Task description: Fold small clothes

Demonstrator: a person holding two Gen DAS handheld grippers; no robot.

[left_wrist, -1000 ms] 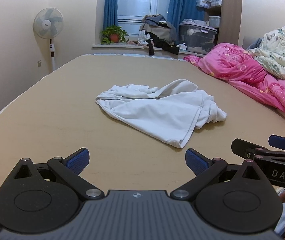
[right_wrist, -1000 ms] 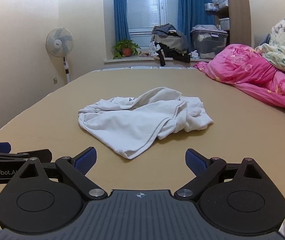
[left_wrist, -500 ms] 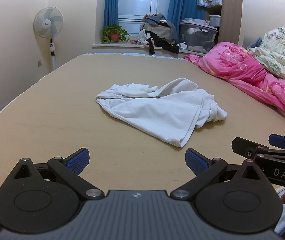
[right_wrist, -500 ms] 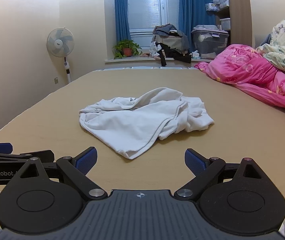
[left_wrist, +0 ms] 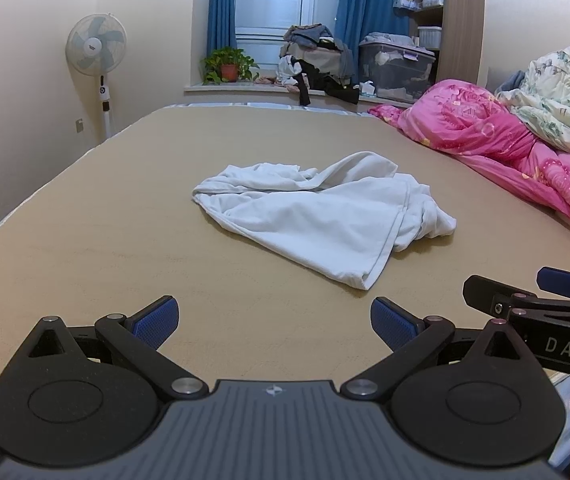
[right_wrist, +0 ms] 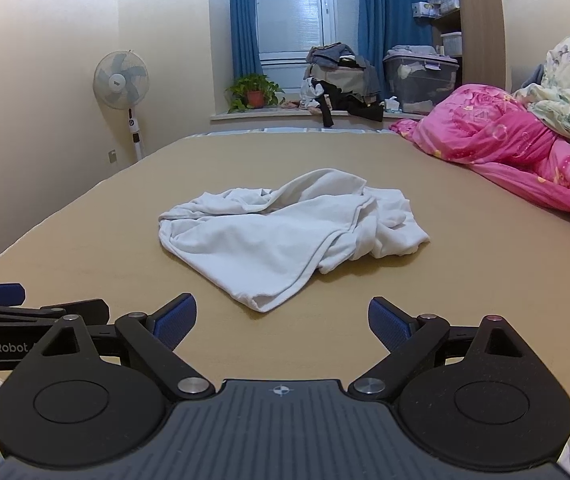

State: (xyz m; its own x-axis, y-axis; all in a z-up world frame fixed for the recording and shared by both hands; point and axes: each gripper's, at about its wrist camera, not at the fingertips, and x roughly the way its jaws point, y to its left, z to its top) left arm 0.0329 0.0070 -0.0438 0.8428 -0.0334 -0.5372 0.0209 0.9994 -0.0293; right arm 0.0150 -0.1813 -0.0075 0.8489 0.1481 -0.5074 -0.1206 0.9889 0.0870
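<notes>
The left tool point(left_wrist: 273, 322) was spread wide, its blue pads point(left_wrist: 156, 322) apart and holding nothing, low over the near edge of the bed point(left_wrist: 85, 248). The right tool point(right_wrist: 282, 320) was likewise wide and empty, just beside it; each showed at the other's frame edge, the right one at 3 o'clock in the left view, the left one at 9 o'clock in the right view.

The shirt point(left_wrist: 317, 216), white and crumpled, lay ahead of both tools, near but apart from the fingers. From the left tool it sat at about 1 o'clock, its nearest corner pointing toward the right pad. From the right tool point(right_wrist: 282, 320) the shirt point(right_wrist: 285, 232) sat at 12 o'clock, its near corner between the pads' lines, slightly left.

Farther out, a pink quilt point(left_wrist: 497, 136) lay along the bed at 2 o'clock, with a pale floral quilt point(left_wrist: 561, 100) upon it. A fan point(left_wrist: 96, 46) stood at 10 o'clock by the wall, and a plant point(left_wrist: 229, 65) sat on the sill at 12 o'clock.
</notes>
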